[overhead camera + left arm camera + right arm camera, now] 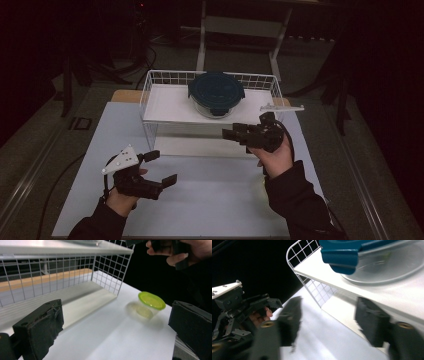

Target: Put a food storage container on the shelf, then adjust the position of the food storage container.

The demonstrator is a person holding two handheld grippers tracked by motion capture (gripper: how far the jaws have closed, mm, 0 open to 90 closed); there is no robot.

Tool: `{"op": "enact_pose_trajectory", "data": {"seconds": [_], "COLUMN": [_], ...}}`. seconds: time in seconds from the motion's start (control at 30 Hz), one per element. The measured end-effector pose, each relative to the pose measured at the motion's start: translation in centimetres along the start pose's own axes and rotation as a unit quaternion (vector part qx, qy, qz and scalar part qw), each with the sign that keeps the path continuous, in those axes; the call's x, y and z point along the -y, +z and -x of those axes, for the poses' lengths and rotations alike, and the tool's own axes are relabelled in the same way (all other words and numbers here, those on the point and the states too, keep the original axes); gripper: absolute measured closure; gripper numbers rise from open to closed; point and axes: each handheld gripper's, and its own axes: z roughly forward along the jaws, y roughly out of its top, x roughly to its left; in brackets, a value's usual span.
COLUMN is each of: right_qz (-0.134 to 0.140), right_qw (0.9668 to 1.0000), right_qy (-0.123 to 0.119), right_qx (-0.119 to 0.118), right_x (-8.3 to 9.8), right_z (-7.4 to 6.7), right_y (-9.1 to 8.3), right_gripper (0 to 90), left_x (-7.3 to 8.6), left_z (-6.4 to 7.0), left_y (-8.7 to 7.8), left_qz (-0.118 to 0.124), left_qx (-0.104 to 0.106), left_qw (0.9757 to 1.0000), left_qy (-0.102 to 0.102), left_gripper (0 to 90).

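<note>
Right gripper (239, 131) jaws stand wide apart, nothing between them, aimed at the front edge of the wire shelf (150, 92); left gripper (164, 167) jaws also wide, empty, low over the white table (210, 205); glass bowl (216, 95) with dark blue clip lid sits on the upper shelf board, back of centre, just beyond the right gripper; looks heavy, stiff, breakable, glass wall likely slippery; best hold probably under the lid rim or at a blue clip tab (342, 261), maybe both grippers on opposite sides; shelf has raised wire rim at back and sides, front edge open, so lift out forward; small tub with green lid (150, 303) sits on the table near the right hand, keep clear; open table in front for setting down.
</note>
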Motion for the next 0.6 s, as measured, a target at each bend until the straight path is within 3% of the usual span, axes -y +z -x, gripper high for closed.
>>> {"op": "enact_pose_trajectory", "data": {"seconds": [0.07,0.17,0.33,0.47,0.6], "right_qz": [0.006,0.018,0.037,0.055,0.043], "right_qw": [0.9999,0.9997,0.9984,0.9959,0.9958], "right_qy": [-0.009,-0.015,-0.042,-0.070,-0.078], "right_qx": [-0.001,-0.004,-0.003,0.011,0.022], "right_x": [0.6,1.4,3.0,4.3,5.7], "right_z": [0.1,0.2,0.3,0.3,0.3], "right_y": [-0.5,-1.3,-3.2,-4.8,-5.9], "right_gripper": [20.8,17.5,17.5,17.4,16.6], "left_x": [0.5,1.5,3.0,3.8,4.0], "left_z": [0.0,0.0,-0.3,-0.5,-0.4], "left_y": [-0.2,-0.5,-0.9,-0.9,-0.8], "left_qz": [-0.006,-0.017,-0.023,-0.024,-0.016], "left_qx": [0.001,0.002,-0.001,-0.007,-0.001], "left_qw": [1.0000,0.9998,0.9995,0.9995,0.9998], "left_qy": [-0.004,-0.011,-0.019,-0.018,-0.006], "left_gripper": [0.0,0.0,0.0,0.0,0.0]}}
